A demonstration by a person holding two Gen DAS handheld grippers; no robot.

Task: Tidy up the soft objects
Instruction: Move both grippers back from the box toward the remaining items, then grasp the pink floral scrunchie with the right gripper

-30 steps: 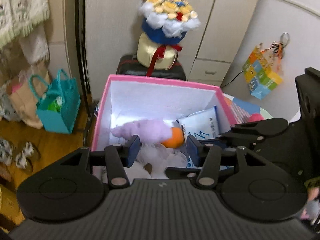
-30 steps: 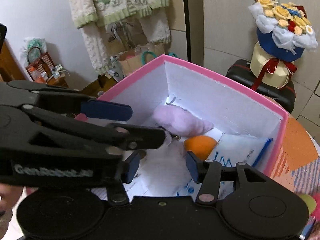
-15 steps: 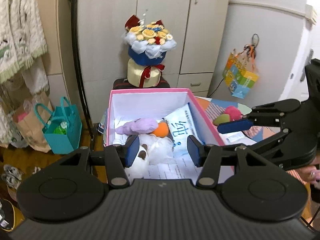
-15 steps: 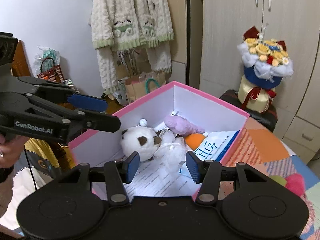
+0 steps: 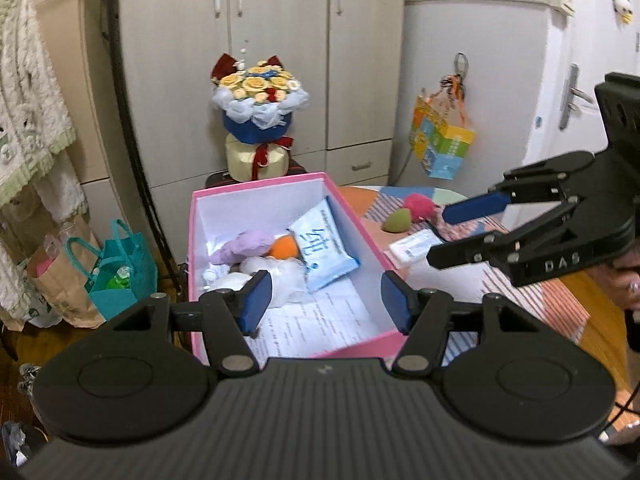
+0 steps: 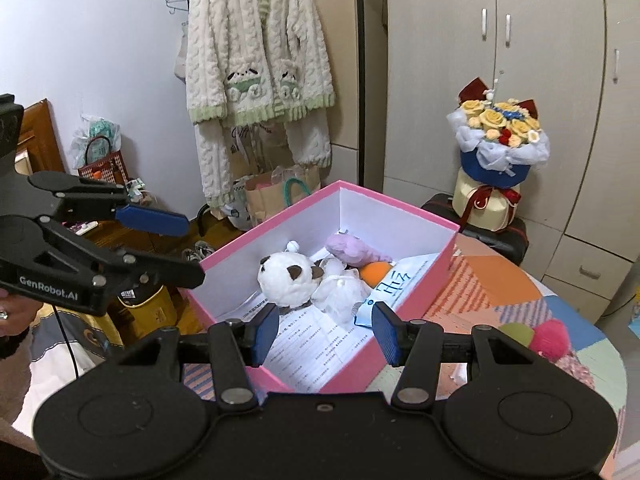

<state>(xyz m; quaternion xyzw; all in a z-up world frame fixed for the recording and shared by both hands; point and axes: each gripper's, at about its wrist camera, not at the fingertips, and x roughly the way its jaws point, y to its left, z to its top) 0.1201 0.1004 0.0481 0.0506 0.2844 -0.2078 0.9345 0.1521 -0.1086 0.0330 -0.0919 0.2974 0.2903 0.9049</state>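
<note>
Left gripper (image 5: 326, 294) and right gripper (image 6: 326, 336) both agape, empty, above pink box's (image 6: 394, 200) near rim.

In the left wrist view the white plush (image 5: 236, 280) sits half hidden behind the left gripper's finger pad (image 5: 256, 300) at nine o'clock. Print on the paper lining the pink box (image 6: 400, 208) is too small to read. The right hand (image 5: 628, 280) is cut off at three o'clock.

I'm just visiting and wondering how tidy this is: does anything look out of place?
Yes. The pink pom-pom, the green sponge and a white packet lie loose on the table, outside the pink box that holds the other soft things. Inside, the tissue pack leans tilted against the wall. Nothing looks damaged.
</note>
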